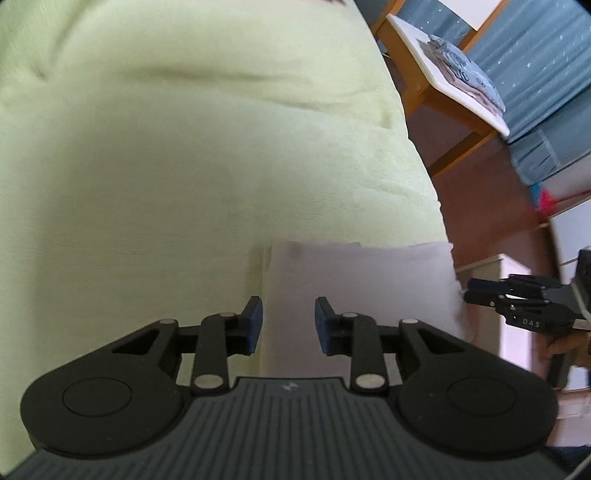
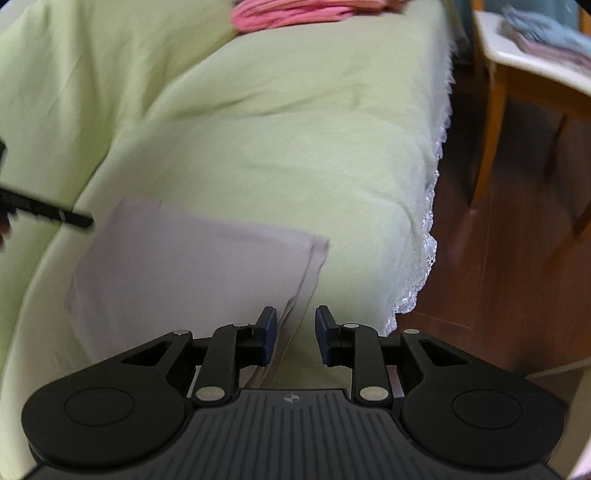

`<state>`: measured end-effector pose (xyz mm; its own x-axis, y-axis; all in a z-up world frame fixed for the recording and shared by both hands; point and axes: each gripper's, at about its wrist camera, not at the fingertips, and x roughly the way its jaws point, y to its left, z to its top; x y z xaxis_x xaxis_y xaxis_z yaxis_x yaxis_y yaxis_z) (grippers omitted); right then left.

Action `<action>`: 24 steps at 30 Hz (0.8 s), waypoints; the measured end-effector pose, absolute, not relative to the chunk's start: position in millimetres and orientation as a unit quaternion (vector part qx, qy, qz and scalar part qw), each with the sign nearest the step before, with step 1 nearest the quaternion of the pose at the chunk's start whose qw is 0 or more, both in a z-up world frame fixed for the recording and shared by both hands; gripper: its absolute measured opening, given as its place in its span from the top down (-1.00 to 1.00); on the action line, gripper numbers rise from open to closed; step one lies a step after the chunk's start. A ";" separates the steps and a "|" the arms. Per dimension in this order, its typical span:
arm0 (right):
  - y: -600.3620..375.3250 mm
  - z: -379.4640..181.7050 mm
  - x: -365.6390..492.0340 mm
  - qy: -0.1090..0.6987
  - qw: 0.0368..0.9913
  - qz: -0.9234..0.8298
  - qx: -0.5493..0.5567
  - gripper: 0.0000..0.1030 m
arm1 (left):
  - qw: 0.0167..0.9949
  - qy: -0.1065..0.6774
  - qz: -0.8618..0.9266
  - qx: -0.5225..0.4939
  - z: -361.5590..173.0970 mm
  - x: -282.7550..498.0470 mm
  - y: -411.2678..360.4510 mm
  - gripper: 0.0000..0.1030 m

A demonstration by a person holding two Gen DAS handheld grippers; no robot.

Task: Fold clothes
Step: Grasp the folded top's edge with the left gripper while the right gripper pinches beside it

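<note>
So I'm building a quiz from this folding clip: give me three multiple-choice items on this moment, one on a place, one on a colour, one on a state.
1. Where does the folded pale garment lie?
A. on the wooden floor
B. on the green bed cover
C. on the white table

2. What colour is the cloth pile at the far end of the bed?
A. pink
B. blue
C. black

3. How does the right gripper stand?
A. shut on the garment
B. shut on the bed cover
C. open, holding nothing

Answers: 1 B, green cover surrounds the garment; 2 A, pink folds show at the top of the right wrist view; 3 C, there is a clear gap between its pads.
</note>
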<state>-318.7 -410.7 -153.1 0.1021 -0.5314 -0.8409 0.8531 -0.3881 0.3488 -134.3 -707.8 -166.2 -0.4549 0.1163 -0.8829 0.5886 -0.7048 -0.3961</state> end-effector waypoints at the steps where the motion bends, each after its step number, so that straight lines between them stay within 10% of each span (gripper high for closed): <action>1: -412.0 -154.8 -324.4 0.145 0.529 -0.652 0.523 0.44 | 0.143 0.362 -0.773 0.501 -174.5 -135.9 -712.3 0.49; 24: -420.4 -192.3 -379.2 0.004 0.566 -0.603 0.562 0.28 | 0.043 0.428 -0.802 0.414 -220.9 -135.8 -754.2 0.57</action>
